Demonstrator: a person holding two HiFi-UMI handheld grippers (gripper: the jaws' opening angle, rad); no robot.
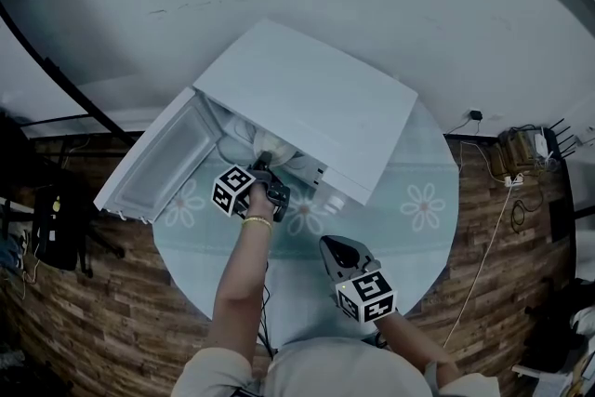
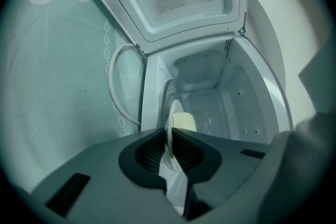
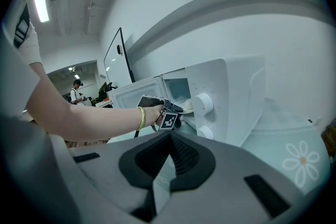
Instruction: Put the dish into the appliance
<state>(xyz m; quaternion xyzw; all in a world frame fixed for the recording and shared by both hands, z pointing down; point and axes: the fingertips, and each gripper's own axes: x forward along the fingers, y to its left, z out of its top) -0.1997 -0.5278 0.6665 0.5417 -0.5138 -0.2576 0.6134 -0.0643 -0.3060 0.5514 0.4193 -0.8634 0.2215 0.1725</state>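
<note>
The left gripper (image 2: 171, 132) clamps the dish (image 2: 175, 113) by its rim at the microwave (image 2: 210, 86) mouth, eleven o'clock from the closed, empty right gripper (image 3: 169, 136). It looks light, stiff, slick and breakable, so a rim pinch suits.

Round flower-print table (image 1: 437, 158); wood floor (image 1: 112, 321); white cable (image 1: 493, 242) on floor.

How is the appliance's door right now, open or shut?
Open. The door stands swung wide off the appliance, baring its white cavity.
</note>
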